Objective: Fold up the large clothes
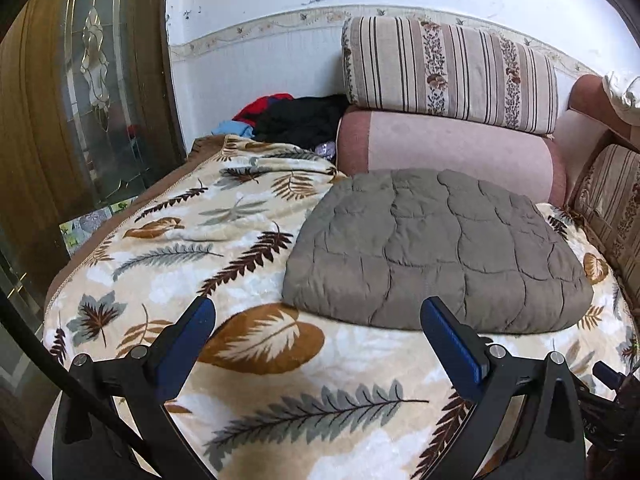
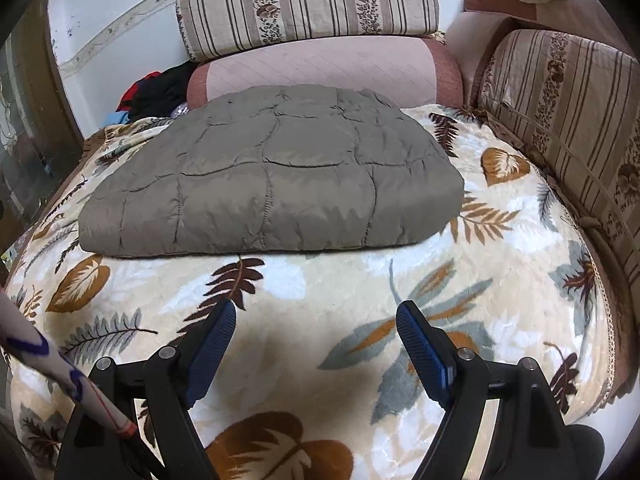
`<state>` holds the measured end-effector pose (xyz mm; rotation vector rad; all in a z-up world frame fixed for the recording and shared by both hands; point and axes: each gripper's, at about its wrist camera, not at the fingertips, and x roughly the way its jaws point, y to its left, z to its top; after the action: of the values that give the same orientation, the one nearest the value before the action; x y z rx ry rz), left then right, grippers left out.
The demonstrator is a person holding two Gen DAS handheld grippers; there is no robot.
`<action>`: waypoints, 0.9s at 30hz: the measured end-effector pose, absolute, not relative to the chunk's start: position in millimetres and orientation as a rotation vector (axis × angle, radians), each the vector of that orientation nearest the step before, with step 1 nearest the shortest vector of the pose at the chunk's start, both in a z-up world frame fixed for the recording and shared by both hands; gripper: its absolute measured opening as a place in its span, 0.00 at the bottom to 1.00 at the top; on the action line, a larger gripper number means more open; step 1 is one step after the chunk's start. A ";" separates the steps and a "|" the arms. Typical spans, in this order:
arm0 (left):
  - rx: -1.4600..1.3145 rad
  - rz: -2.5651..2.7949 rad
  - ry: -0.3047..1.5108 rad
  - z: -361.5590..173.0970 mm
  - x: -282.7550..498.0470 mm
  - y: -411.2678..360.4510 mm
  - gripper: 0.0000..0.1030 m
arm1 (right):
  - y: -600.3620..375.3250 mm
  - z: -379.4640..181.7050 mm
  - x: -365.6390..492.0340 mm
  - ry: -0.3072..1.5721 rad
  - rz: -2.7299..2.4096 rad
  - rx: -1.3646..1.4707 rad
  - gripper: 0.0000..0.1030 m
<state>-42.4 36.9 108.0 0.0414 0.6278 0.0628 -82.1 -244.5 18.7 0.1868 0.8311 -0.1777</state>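
Fingers spread wide, nothing held

Left gripper (image 1: 318,316) and right gripper (image 2: 316,320) are hovering over the leaf-print blanket (image 2: 340,280), fingers gaping wide and gripping nothing. Beyond them, the folded grey quilted garment (image 2: 276,176) is lying flat before the pink bolster (image 2: 320,68).

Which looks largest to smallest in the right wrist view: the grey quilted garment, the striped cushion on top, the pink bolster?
1. grey quilted garment, clearly the largest.
2. striped cushion and pink bolster look about alike; both lie farther back and the garment hides part of the bolster, so no ranking.
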 end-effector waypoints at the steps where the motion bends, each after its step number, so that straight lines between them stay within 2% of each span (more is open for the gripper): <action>1: 0.046 0.067 0.625 106.3 -43.3 35.8 0.99 | -245.0 17.1 -81.6 0.836 -0.180 0.187 0.84; 7: 0.072 0.110 0.585 98.7 -50.3 29.7 0.99 | -242.1 7.3 -78.6 0.869 -0.183 0.185 0.84; 11: 0.064 0.036 0.664 91.2 -47.1 26.1 0.99 | -234.8 4.5 -78.3 0.876 -0.178 0.163 0.84; 27: 0.062 -0.105 0.774 66.8 -54.9 2.0 0.99 | -227.3 4.0 -82.3 0.924 -0.209 0.158 0.84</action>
<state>-54.9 2.0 66.8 0.0615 0.7738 -0.1053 -82.3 -227.3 4.0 0.1580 0.9240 -0.2086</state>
